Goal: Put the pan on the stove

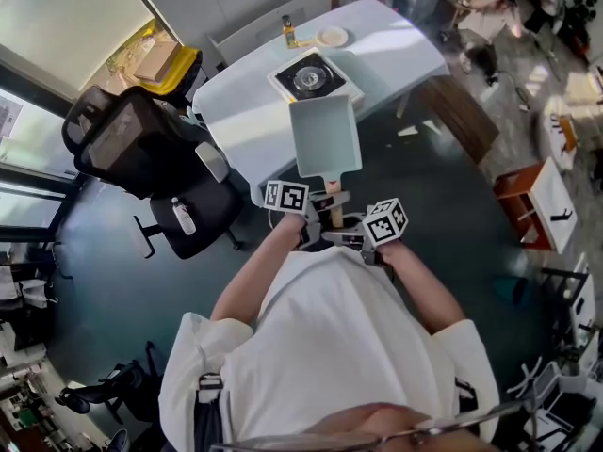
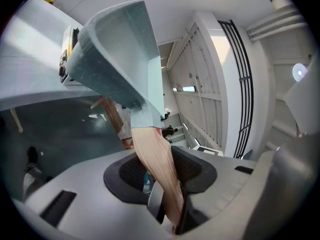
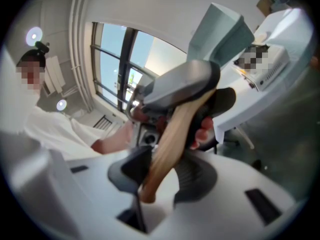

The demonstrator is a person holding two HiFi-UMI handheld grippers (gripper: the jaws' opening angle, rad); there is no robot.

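A dark teal floor (image 1: 104, 281) fills most of the head view. A white table (image 1: 247, 125) stands at upper centre, with sunlight across its top. A black office chair (image 1: 141, 144) sits at the left, just beside the table. A large window (image 1: 52, 17) takes the upper left corner. A low red stand (image 1: 528, 201) with a white top is at the right edge.

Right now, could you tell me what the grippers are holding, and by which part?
The left gripper and right gripper both clamp the pan by its wooden handle.
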